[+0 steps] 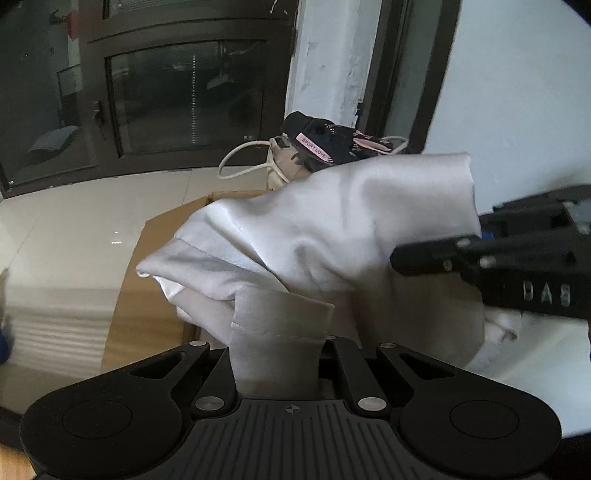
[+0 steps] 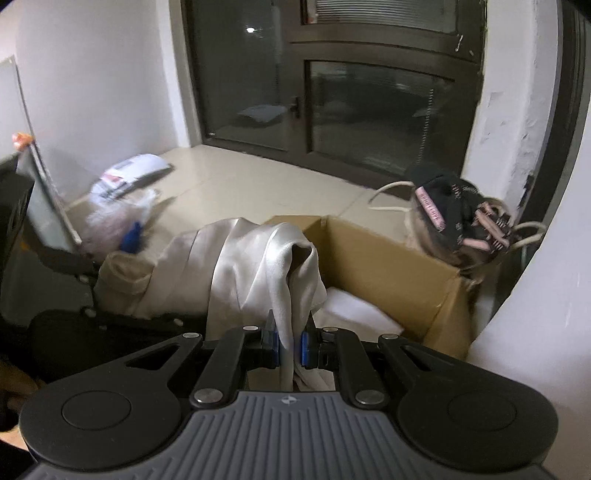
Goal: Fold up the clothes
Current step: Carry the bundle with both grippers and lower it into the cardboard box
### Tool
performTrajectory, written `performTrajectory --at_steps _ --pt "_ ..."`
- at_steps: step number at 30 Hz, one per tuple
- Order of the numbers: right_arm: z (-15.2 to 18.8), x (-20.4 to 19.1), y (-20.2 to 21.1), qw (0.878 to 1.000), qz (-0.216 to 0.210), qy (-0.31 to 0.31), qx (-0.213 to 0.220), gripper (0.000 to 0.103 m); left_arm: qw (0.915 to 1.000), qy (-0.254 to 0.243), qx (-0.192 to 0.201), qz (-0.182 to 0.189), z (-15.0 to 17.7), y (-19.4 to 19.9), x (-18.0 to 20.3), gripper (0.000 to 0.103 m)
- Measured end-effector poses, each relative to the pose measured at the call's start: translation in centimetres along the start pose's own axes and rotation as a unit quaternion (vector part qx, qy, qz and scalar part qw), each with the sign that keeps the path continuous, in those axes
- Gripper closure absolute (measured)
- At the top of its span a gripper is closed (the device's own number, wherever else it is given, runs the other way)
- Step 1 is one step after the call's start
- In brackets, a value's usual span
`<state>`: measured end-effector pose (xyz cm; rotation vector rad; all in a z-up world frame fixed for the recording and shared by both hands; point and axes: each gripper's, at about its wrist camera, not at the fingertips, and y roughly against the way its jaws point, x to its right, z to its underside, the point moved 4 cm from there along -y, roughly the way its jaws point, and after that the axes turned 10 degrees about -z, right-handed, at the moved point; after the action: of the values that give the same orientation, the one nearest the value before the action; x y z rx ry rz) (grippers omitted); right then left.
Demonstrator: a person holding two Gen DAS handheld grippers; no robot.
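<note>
Both claws are pointing down over the box (image 2: 388,251). The left claw (image 1: 277,343) and right claw (image 2: 290,343) are each pinching the white cloth (image 1: 314,236).

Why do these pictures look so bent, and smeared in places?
Both views use fisheye lenses, so the dark window frame bows. Left wrist view: the striped white surface at the left edge smears; the shiny white satin garment stays fairly sharp. Right wrist view: the white printed bag on the floor blurs.
</note>
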<state>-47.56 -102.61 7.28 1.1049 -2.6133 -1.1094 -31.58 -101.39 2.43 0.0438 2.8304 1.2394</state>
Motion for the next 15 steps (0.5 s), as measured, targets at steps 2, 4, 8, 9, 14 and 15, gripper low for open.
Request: performTrajectory --at_steps 2,4,8,9,14,15 --pt "-0.2 1.3 -1.6 1.0 0.016 -0.002 -0.001 0.092 1.0 -0.002 -0.008 0.0 -0.9 -1.7 0.1 0.095" --pt "-0.2 2.4 -3.1 1.0 0.03 -0.007 -0.002 0.092 0.9999 -0.003 -0.017 -0.001 -1.6 -3.3 0.0 0.095" --pt "0.4 4.9 -6.2 0.998 0.051 -0.025 -0.014 0.092 0.9986 0.011 -0.051 -0.001 -1.7 -6.6 -1.0 0.095" --pt "0.7 5.5 -7.2 0.998 0.055 -0.028 -0.021 0.092 0.9978 0.018 -0.064 0.001 -1.6 -7.4 -1.3 0.095" --pt "2.1 7.3 -11.3 0.996 0.06 -0.028 -0.064 0.092 0.9925 0.042 -0.115 0.01 -0.2 -10.7 -2.0 0.095" --pt "2.4 7.6 -12.0 0.995 0.061 -0.028 -0.075 0.092 0.9909 0.051 -0.124 0.013 -0.1 -11.6 -2.0 0.095"
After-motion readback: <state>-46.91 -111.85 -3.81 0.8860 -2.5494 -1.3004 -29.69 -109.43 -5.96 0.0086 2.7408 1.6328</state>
